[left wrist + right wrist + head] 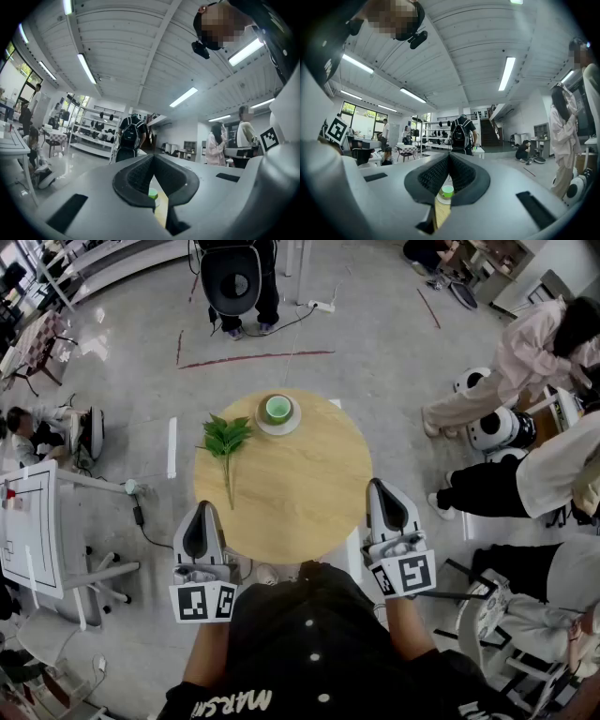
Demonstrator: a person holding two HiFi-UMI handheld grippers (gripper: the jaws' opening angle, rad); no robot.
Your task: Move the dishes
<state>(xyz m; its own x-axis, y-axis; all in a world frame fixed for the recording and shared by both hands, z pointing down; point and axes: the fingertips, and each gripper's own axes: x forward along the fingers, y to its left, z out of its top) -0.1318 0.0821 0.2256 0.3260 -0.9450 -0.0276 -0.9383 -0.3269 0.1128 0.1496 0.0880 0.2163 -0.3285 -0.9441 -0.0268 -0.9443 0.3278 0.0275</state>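
Grippers first: how do they stand?

The left gripper [204,509] and the right gripper [377,486] both have their jaws closed tip to tip with nothing between them. Each hovers level over the near edge of the round wooden table [300,507], one on either side.

And the dishes?

A green cup [277,409] sits on a white saucer [278,426] at the far edge of the table, well away from both grippers. A leafy sprig [225,439] lies just to their left. Each gripper view shows the cup only as a small shape past the closed jaw tips.

So how much is done?

Nothing, as far as I can judge. The cup and saucer look untouched, so reaching, gripping and carrying all remain. The jaws must open before any of that.
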